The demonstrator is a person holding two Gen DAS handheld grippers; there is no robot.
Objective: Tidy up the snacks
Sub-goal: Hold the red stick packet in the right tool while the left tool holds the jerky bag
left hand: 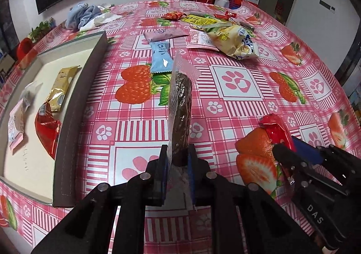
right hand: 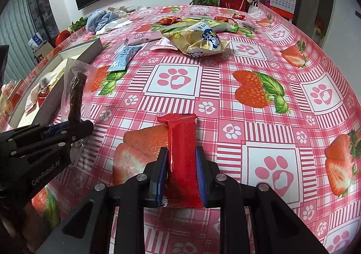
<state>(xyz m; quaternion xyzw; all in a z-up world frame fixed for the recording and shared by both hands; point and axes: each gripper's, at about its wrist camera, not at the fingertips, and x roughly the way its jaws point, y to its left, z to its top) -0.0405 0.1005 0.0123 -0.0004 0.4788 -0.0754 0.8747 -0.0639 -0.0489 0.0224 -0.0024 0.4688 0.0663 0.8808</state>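
Both my tongs loaded, held above the near edge of the table.

My left gripper (left hand: 177, 159) is closed on the lower end of the brown stick snack (left hand: 181, 109), upright in its clear wrapper; my right gripper (right hand: 182, 171) is pinched across the red packet (right hand: 181, 152). The box (left hand: 74, 105) by the table's (left hand: 248, 87) left edge already holds several packets, while a loose pile lies toward the far edge. I judge both items light; the stick feels stiff, its film slippery, so gripping the body beats the flappy seal. The red packet looks soft and crushable, so a gentle mid-body pinch suits it.
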